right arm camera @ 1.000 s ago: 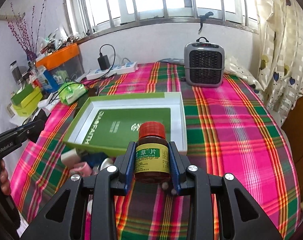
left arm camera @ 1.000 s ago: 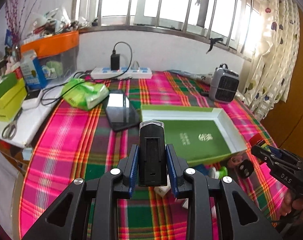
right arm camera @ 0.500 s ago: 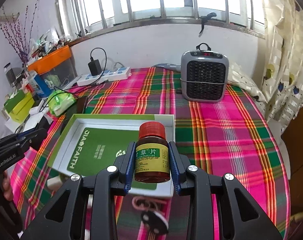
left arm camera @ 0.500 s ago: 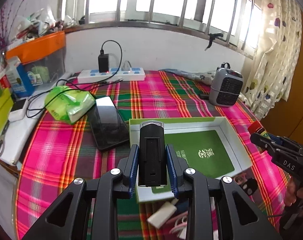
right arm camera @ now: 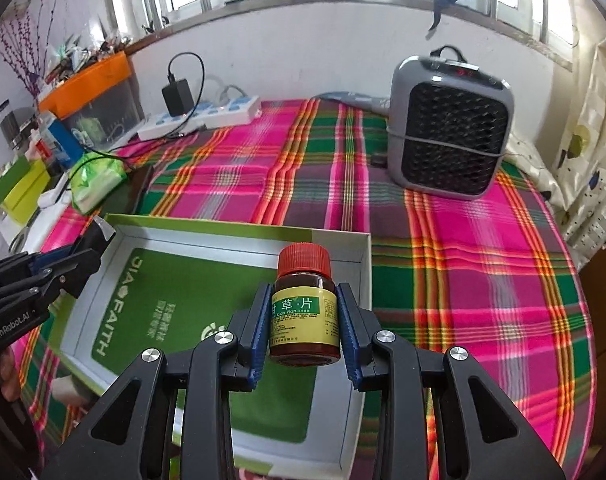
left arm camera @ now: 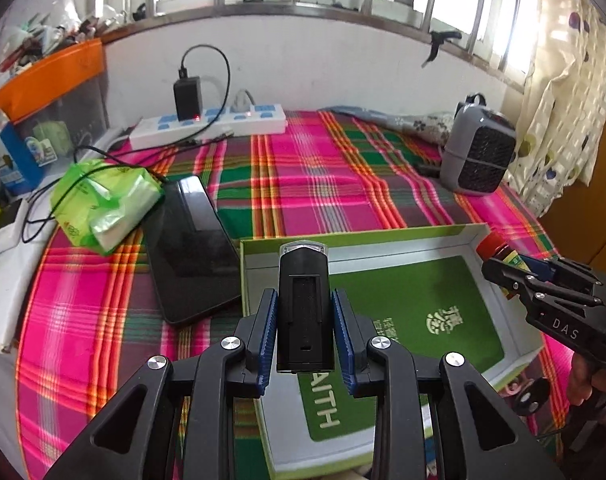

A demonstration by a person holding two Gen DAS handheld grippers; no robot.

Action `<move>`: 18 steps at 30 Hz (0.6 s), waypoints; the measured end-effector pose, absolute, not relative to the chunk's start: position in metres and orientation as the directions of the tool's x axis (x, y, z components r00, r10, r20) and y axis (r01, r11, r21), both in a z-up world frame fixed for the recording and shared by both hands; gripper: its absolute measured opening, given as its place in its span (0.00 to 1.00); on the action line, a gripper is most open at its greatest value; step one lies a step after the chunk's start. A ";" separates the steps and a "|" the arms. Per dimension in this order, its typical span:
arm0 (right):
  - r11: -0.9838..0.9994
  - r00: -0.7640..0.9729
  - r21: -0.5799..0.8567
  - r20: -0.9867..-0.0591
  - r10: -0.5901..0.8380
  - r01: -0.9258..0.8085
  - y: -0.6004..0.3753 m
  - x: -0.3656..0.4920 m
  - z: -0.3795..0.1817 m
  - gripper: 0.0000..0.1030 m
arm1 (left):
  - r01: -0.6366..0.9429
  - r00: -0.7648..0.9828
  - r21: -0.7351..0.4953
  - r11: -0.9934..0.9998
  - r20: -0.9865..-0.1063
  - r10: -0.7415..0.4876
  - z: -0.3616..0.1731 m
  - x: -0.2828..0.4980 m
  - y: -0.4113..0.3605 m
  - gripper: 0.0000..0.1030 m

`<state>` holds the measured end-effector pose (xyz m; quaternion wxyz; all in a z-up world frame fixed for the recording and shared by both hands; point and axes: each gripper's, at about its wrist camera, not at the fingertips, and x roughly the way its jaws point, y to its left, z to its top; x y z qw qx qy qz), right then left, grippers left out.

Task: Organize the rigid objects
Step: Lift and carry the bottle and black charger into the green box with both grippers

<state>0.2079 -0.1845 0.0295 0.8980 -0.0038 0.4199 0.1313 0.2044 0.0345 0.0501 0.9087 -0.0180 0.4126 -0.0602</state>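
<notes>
My left gripper (left arm camera: 304, 316) is shut on a black boxy device (left arm camera: 304, 304) with a clear tip, held over the left end of a white tray (left arm camera: 479, 236) with a green insert. My right gripper (right arm camera: 304, 320) is shut on a brown medicine bottle (right arm camera: 304, 316) with a red cap and a yellow-green label, over the tray (right arm camera: 365, 256) at its right side. In the left wrist view the right gripper (left arm camera: 507, 268) and the bottle's red cap (left arm camera: 493, 245) hang at the tray's far right corner. The left gripper (right arm camera: 83, 248) shows at the tray's left edge in the right wrist view.
A dark tablet (left arm camera: 191, 248) and a green packet (left arm camera: 103, 204) lie left of the tray. A grey heater (right arm camera: 449, 136) stands at the back right, a power strip (left arm camera: 207, 126) by the wall. Small items (left arm camera: 527, 394) lie under the tray's near right corner.
Both grippers have moved forward over the tray with their objects still held. The tray now lies under both grippers; the heater looks nearer.
</notes>
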 end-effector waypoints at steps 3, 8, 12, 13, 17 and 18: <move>0.966 0.602 0.103 -0.765 0.230 -0.239 -0.183 0.216 0.024 0.32 | 0.095 0.634 -0.081 0.992 -0.763 -0.123 0.041 0.212 0.032 0.25; 0.964 0.586 0.096 -0.778 0.229 -0.249 -0.182 0.225 0.018 0.32 | 0.108 0.619 -0.065 0.992 -0.777 -0.118 0.030 0.218 0.027 0.25; 0.962 0.586 0.081 -0.778 0.225 -0.262 -0.178 0.227 0.016 0.32 | 0.112 0.619 -0.052 0.992 -0.777 -0.111 0.028 0.220 0.024 0.25; 0.961 0.584 0.081 -0.779 0.227 -0.266 -0.177 0.228 0.015 0.32 | 0.113 0.619 -0.052 0.992 -0.777 -0.112 0.028 0.220 0.024 0.25; 0.958 0.579 0.075 -0.783 0.229 -0.277 -0.174 0.229 0.014 0.32 | 0.114 0.619 -0.044 0.992 -0.778 -0.106 0.027 0.221 0.023 0.25; 0.958 0.578 0.071 -0.784 0.227 -0.279 -0.174 0.229 0.014 0.32 | 0.115 0.619 -0.043 0.992 -0.778 -0.105 0.027 0.222 0.023 0.25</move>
